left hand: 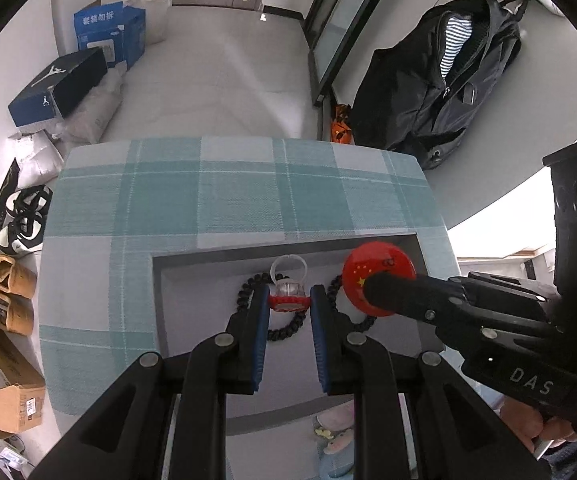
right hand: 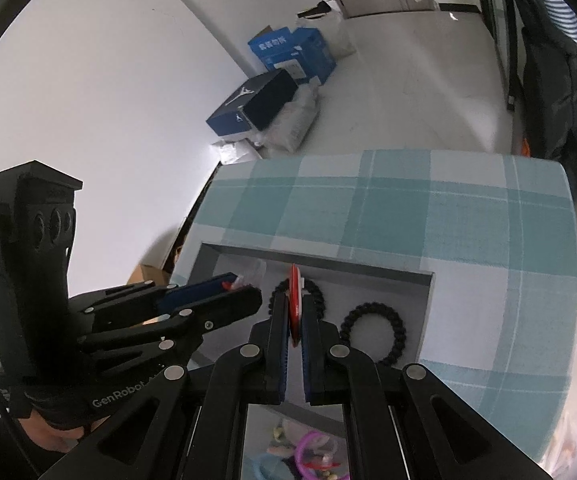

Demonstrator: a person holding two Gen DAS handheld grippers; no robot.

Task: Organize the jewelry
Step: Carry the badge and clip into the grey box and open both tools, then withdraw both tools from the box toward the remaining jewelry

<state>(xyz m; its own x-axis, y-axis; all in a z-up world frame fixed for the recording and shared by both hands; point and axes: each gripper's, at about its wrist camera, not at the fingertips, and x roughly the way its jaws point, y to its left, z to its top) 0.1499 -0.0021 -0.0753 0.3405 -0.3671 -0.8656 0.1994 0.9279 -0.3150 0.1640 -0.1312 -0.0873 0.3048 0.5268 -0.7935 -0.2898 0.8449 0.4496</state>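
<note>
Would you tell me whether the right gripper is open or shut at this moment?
Shut. The right gripper clamps the red disc edge-on between its blue pads, held above the grey tray.

A table under a teal plaid cloth carries a shallow grey tray holding black bead bracelets.

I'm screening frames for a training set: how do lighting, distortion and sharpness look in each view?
Left wrist view: strong fisheye bending of the plaid table, blown-out white at the right edge, yet the ring stays sharp. Right wrist view: same bending, soft even light, the red disc crisp, clutter beneath the table blurred.
</note>
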